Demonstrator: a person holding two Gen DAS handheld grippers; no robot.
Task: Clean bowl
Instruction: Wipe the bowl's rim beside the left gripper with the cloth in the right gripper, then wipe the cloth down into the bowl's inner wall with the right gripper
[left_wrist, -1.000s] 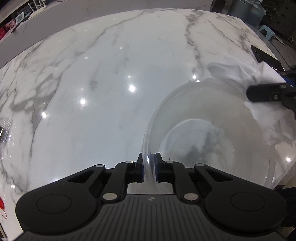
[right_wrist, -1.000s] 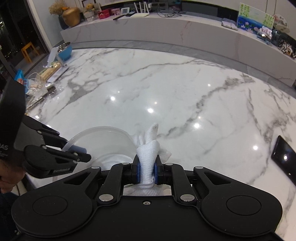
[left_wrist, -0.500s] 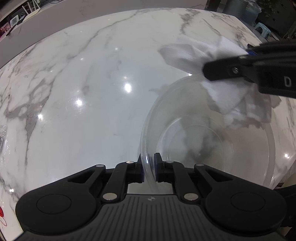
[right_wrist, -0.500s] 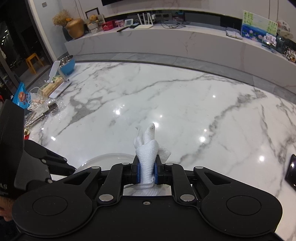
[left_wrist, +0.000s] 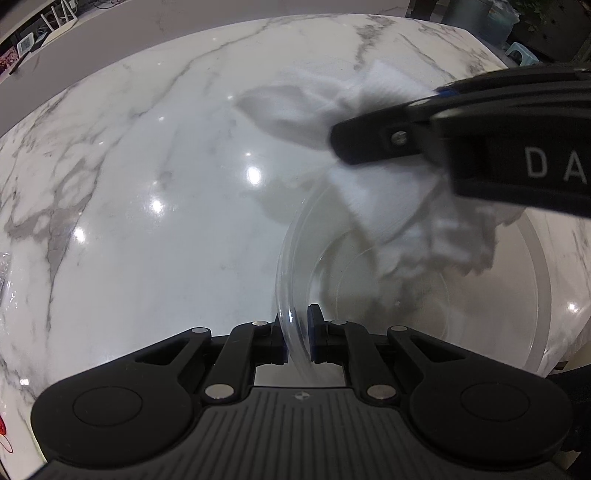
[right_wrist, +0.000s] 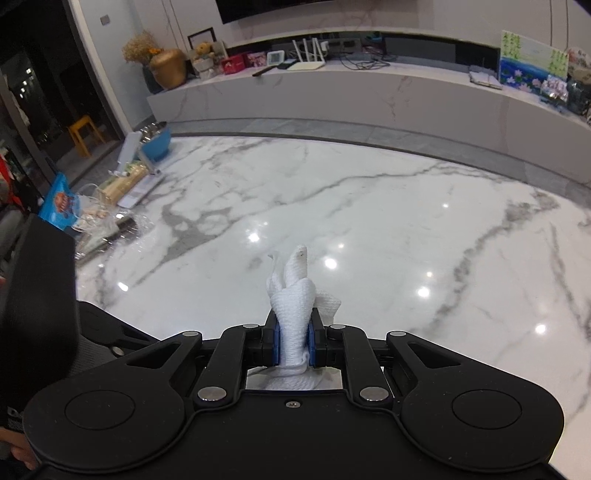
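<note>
1. a white marble table (left_wrist: 155, 155) with grey veins is seen across both views; most of its glossy top is left bare, and clutter is gathered only along its far left edge in the right wrist view.
2. a clear plastic bowl (left_wrist: 480, 325) is held at the near edge of the table, tipped so that its inside is turned to the left wrist camera; its right side is cut off by the frame, and in the right wrist view it cannot be made out.
3. the left gripper (left_wrist: 297, 334) is closed onto the bowl's thin rim, one pad inside and one outside.
4. a white cloth (right_wrist: 293, 295) is pinched tightly between the pads of the right gripper (right_wrist: 294, 341), its bunched end sticking up.
5. in the left wrist view the cloth (left_wrist: 413, 221) is blurred; it hangs over the bowl's far rim, and contact cannot be judged.
</note>
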